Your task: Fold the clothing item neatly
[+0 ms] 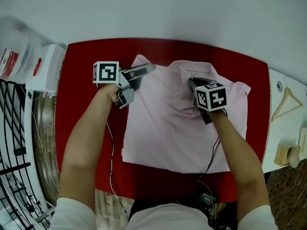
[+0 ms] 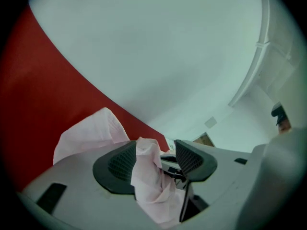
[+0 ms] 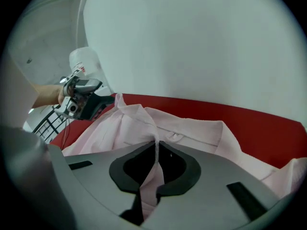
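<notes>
**Two grippers take hold of a pink shirt [image 1: 168, 133] spread on the red bench [image 1: 81, 128]**
Forearms reach forward over the hem. The right gripper [image 3: 156, 164], angled down, is clamped on a thin ridge of cloth below the collar. The left gripper [image 2: 156, 157], nearly level, grips bunched fabric at the far shoulder, likely to draw that side inward.

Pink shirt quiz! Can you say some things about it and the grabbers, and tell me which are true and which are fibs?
The pink shirt lies on a red table. True.
The right gripper is empty. False: it pinches a fold of the shirt.
The left gripper has shirt cloth between its jaws. True.
A wooden hanger lies on the shirt. False: it lies off to the side, on a white surface.
</notes>
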Demonstrator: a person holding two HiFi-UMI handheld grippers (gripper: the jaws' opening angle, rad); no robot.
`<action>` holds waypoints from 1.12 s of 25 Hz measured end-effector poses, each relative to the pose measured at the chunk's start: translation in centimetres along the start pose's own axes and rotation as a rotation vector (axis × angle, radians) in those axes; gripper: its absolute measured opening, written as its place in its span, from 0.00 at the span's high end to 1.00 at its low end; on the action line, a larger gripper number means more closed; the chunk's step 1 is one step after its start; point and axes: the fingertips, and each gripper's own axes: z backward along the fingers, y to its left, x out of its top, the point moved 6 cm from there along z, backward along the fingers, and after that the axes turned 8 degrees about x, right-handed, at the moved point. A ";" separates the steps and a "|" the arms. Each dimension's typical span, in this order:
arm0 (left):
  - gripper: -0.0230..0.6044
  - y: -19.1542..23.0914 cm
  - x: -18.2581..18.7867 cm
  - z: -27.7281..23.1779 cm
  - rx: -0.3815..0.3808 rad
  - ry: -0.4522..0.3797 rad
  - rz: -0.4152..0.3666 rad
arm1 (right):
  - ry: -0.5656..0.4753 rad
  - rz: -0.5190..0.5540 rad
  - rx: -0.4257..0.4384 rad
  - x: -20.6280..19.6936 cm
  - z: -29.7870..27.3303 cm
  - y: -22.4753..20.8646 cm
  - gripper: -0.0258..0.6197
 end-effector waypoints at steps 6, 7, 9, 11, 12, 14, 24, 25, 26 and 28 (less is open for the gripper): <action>0.56 0.0 0.2 -1.9 0.047 0.042 -0.089 | -0.056 -0.004 0.029 0.8 0.6 -0.5 0.86; 0.56 -0.3 0.2 -1.7 0.045 0.049 -0.116 | -0.059 0.020 0.025 1.1 1.0 -0.6 0.80; 0.56 -1.1 -0.1 -1.3 0.032 0.065 -0.170 | -0.062 0.082 0.017 1.5 2.2 -0.7 0.78; 0.56 -2.2 -0.6 -0.8 0.032 0.095 -0.273 | -0.072 0.159 0.015 2.0 3.9 -0.8 0.78; 0.56 -2.9 -1.0 -0.6 0.048 0.123 -0.367 | -0.077 0.206 0.017 2.2 5.1 -0.8 0.78; 0.56 -4.3 -2.4 -0.5 0.081 0.195 -0.603 | -0.067 0.326 0.027 2.2 7.4 -0.8 0.78; 0.57 -7.8 -12.1 -3.7 0.064 0.524 -1.237 | 0.225 0.756 0.056 -5.0 12.6 -0.1 0.78; 0.59 -7.7 -12.5 -4.0 0.077 0.534 -1.264 | 0.244 0.781 0.058 -5.6 12.5 0.1 0.78; 0.60 -7.7 -12.8 -4.5 0.087 0.537 -1.282 | 0.261 0.805 0.059 -6.0 12.3 0.3 0.78; 0.62 -7.9 -13.1 -5.4 0.102 0.528 -1.299 | 0.297 0.854 0.049 -6.8 11.8 0.4 0.78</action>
